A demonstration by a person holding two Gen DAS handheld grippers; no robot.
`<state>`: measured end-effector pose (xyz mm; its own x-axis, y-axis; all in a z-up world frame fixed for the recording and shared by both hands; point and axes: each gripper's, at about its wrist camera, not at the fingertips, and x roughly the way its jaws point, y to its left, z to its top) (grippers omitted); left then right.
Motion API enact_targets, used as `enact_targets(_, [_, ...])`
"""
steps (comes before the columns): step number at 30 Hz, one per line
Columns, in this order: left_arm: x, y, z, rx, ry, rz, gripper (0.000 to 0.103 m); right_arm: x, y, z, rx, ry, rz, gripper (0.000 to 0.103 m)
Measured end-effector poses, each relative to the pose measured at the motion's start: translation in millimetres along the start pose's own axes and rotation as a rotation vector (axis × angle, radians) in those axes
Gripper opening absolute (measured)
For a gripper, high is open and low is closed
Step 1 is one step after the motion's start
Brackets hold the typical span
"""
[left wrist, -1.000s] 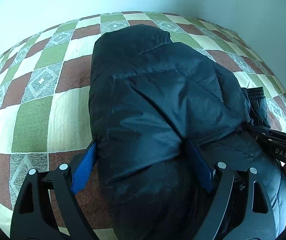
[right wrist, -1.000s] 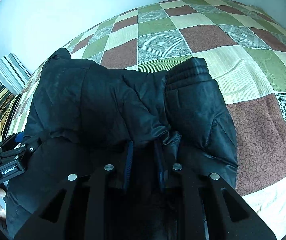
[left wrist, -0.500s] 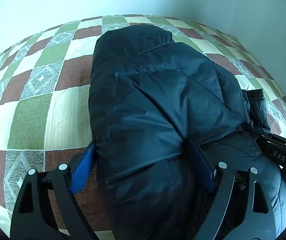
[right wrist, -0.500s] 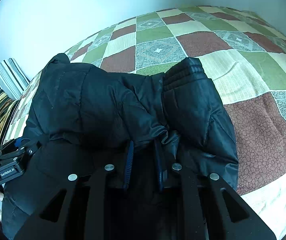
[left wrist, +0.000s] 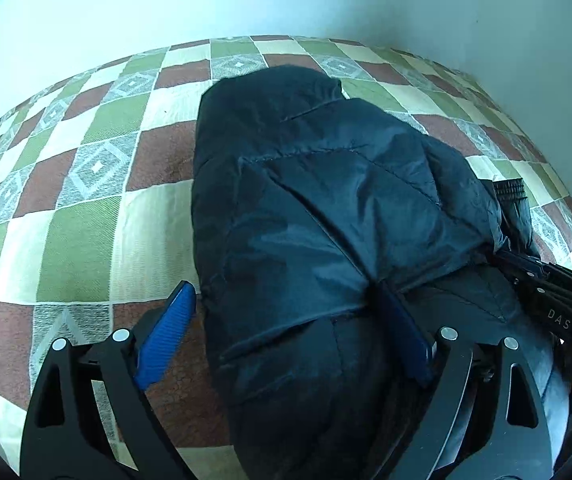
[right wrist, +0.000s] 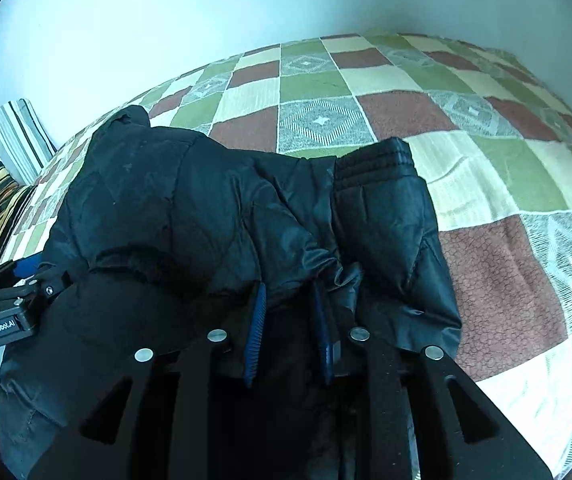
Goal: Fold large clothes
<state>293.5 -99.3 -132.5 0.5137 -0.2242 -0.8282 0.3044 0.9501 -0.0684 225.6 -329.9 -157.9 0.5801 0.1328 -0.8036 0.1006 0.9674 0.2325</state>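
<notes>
One dark padded jacket [left wrist: 326, 216] lies folded on the checked bed [left wrist: 85, 220]. Left gripper [left wrist: 286, 312] straddles its edge, jaws wide; right gripper [right wrist: 290, 308], narrow, is opening around a fold.

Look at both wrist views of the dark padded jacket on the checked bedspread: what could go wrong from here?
1. The right tongs are opening with a bunched fold of the jacket between them; the puffy fold may spring back open.
2. The left tongs stand wide astride the jacket's edge, one pad off the cloth, so nothing pins that side.
3. The ribbed cuff pokes out and could leave the bundle uneven.
</notes>
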Motion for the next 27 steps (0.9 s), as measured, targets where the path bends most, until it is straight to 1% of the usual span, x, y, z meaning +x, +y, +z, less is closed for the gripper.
enact_targets(2, [-8,2,-1,-0.013,-0.005,0.001,0.091,-9,0,1,0.006,-0.011,0.009,0.037])
enact_targets(3, [-12,4,-1,-0.019,-0.008,0.002,0.091,-14,0,1,0.01,-0.019,0.016,0.049])
enact_targets(4, [-18,6,-1,-0.025,-0.015,0.007,0.091,-19,0,1,0.014,-0.03,0.018,0.064])
enact_targets(6, [-28,9,-1,-0.033,-0.035,0.019,0.091,-31,-1,1,0.017,-0.062,0.01,0.074])
enact_targets(10, [-51,16,-7,-0.048,-0.07,0.022,0.091,-59,-7,-1,0.02,-0.11,0.002,0.074])
enact_targets(13, [-69,21,-18,-0.079,-0.091,-0.001,0.092,-78,-15,-7,0.062,-0.133,0.014,0.074])
enact_targets(15, [-80,22,-30,-0.107,-0.093,-0.028,0.093,-86,-18,-14,0.086,-0.128,0.01,0.074])
enact_targets(18, [-88,22,-54,-0.126,-0.075,-0.069,0.093,-92,-23,-33,0.109,-0.092,0.018,0.075])
enact_targets(21, [-91,20,-75,-0.145,-0.067,-0.101,0.093,-86,-29,-53,0.13,-0.03,0.014,0.078])
enact_targets(24, [-93,20,-89,-0.186,-0.072,-0.138,0.094,-73,-38,-68,0.21,0.018,0.091,0.08])
enact_targets(27, [-89,21,-91,-0.185,-0.07,-0.153,0.096,-55,-46,-73,0.309,0.069,0.18,0.082])
